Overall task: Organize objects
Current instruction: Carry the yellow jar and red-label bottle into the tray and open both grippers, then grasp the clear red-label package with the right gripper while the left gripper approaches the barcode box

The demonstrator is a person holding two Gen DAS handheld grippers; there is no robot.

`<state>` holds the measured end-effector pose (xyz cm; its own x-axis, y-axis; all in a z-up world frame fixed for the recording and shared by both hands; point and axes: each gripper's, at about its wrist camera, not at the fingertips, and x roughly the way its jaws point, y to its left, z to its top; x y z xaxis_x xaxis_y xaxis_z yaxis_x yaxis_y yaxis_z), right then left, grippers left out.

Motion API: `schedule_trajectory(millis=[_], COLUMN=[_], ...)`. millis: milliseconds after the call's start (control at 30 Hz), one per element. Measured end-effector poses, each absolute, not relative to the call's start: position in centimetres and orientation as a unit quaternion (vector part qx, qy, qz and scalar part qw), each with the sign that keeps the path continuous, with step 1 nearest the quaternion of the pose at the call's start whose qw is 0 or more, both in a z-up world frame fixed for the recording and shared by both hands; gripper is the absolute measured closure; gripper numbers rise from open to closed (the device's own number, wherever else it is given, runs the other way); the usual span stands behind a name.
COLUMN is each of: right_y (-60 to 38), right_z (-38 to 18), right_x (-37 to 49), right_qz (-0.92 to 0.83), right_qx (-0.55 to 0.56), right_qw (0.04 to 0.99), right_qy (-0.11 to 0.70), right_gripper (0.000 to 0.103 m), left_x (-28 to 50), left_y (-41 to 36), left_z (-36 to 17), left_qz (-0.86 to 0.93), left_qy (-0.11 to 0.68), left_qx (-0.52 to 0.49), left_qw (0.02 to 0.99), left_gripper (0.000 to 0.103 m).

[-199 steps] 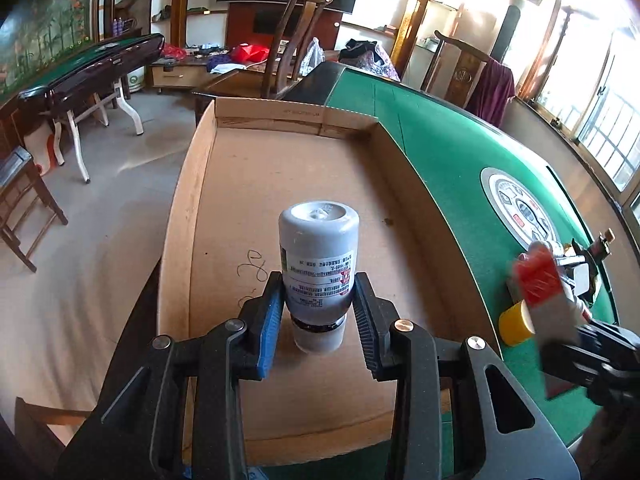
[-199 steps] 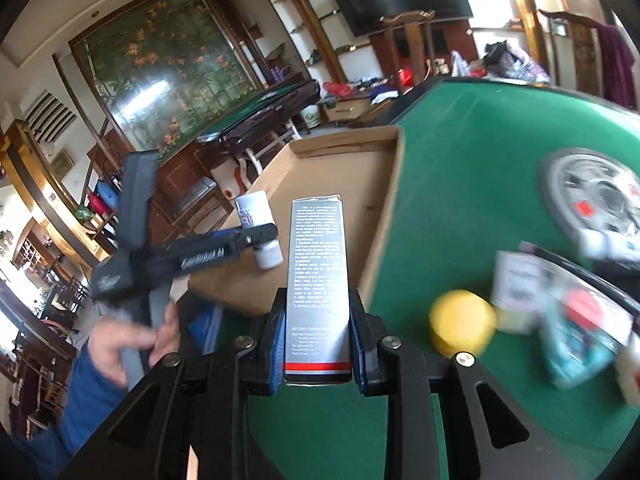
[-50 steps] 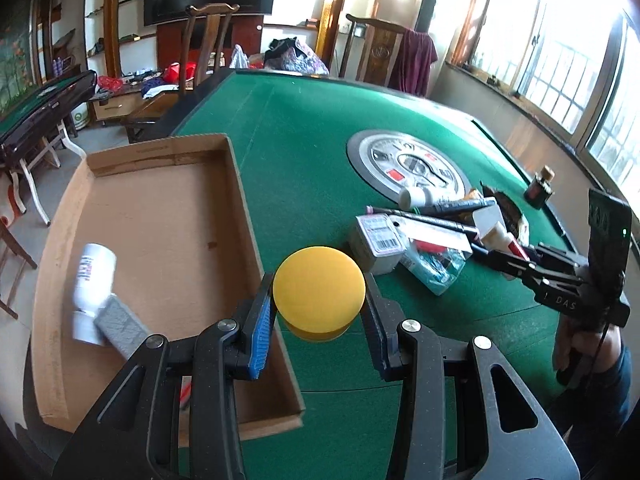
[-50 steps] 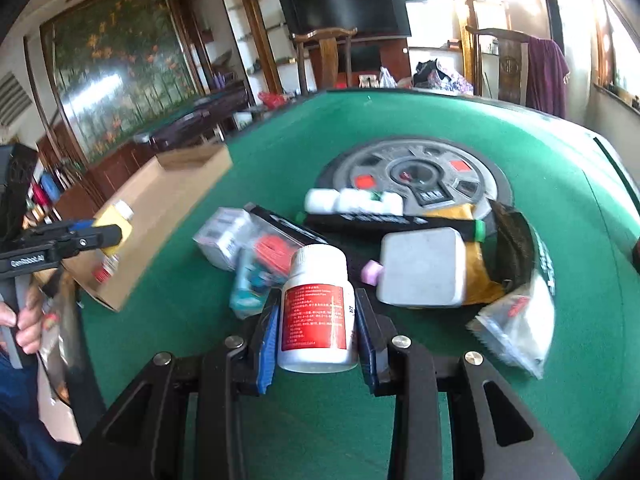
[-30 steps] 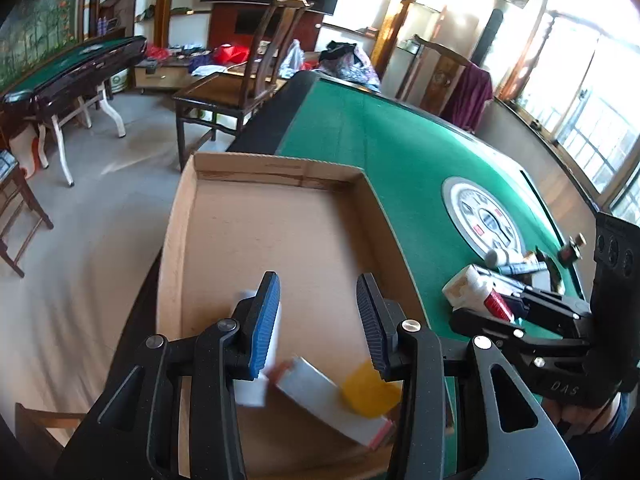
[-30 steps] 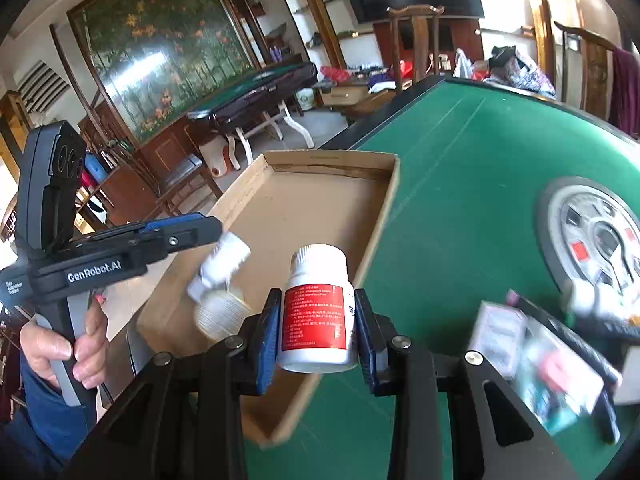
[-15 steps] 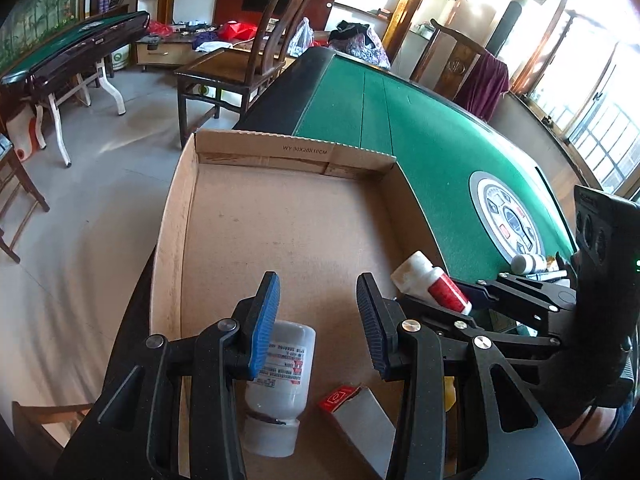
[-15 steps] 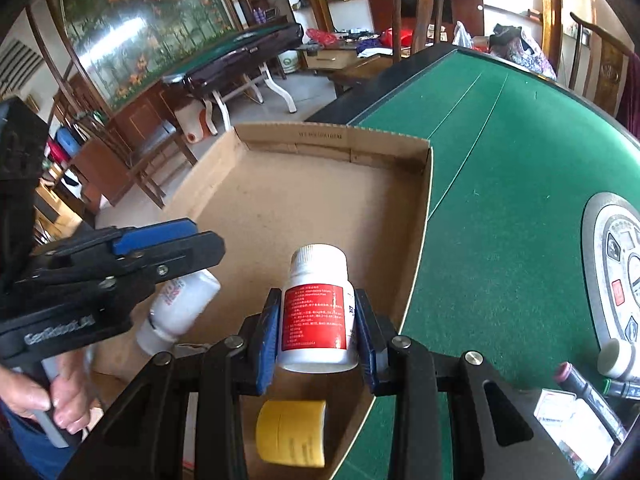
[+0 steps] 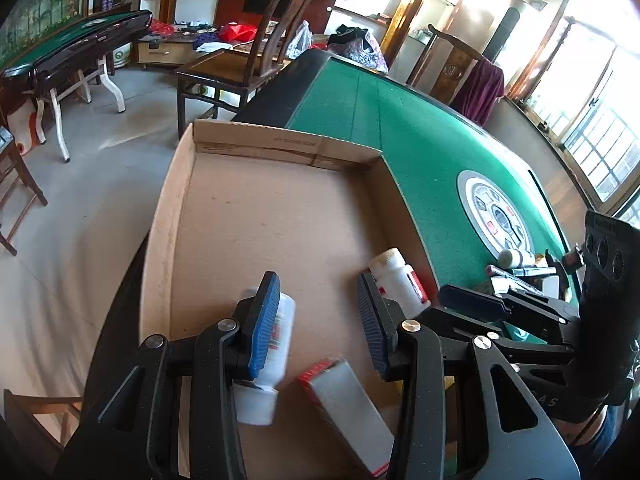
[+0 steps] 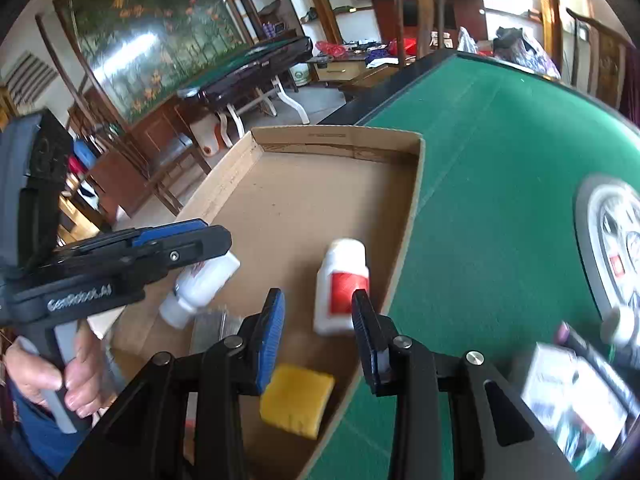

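Observation:
My left gripper (image 9: 318, 320) hangs open and empty over the near end of the shallow cardboard box (image 9: 280, 142). Under it lie a white bottle (image 9: 268, 360) on its side and a grey carton with a red end (image 9: 344, 408). My right gripper (image 10: 318, 336) is open. The white bottle with the red label (image 10: 340, 288) is tilted and blurred just beyond its fingertips, inside the box (image 10: 340, 132) by the right wall. A yellow block (image 10: 296, 400) lies below the right gripper. The left gripper (image 10: 208, 244) shows at left above the other white bottle (image 10: 200, 284).
A pile of small packs and tubes (image 10: 580, 368) sits on the green table (image 9: 420, 140) to the right of the box. A round grey panel (image 9: 496, 212) marks the table's centre. A wooden chair (image 9: 240, 60) stands beyond the box. A hand (image 10: 40, 376) holds the left gripper's handle.
The right gripper came over the box and sank a little. The red-label bottle has left its jaws and now lies tilted ahead of them. The left gripper stayed open over the box.

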<state>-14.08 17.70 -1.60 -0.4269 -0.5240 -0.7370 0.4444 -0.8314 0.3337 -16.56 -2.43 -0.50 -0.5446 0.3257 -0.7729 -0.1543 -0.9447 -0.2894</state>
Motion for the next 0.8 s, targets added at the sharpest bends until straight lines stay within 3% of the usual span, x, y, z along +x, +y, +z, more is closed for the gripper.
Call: schedule_trajectory(millis=[200,500,800], right_y=[24.2,37.4,38.5], right_z=[-1.3,-2.6,-3.5], right_x=[-11.3,-10.8,-11.0], right_qz=[-0.851,-0.876,-0.855], right_qx=[0.431,0.421,0.432], right_qw=[0.288,0.203,0.264], right_qy=[-0.083,-0.119,-0.108], right_gripper=[0.068,0.068,0.066], left_x=[-14.6,-12.2,-12.5], left_y=[0.8,9.0,14.5], left_z=[0.4,1.3,-0.5], left_qz=[0.874,0.867,0.85], left_qy=[-0.082,-0.035,0.009], left_qx=[-0.451,-0.449,-0.472], left_qw=[0.159,0.214,0.232], left_gripper=[0.063,0.063,0.063])
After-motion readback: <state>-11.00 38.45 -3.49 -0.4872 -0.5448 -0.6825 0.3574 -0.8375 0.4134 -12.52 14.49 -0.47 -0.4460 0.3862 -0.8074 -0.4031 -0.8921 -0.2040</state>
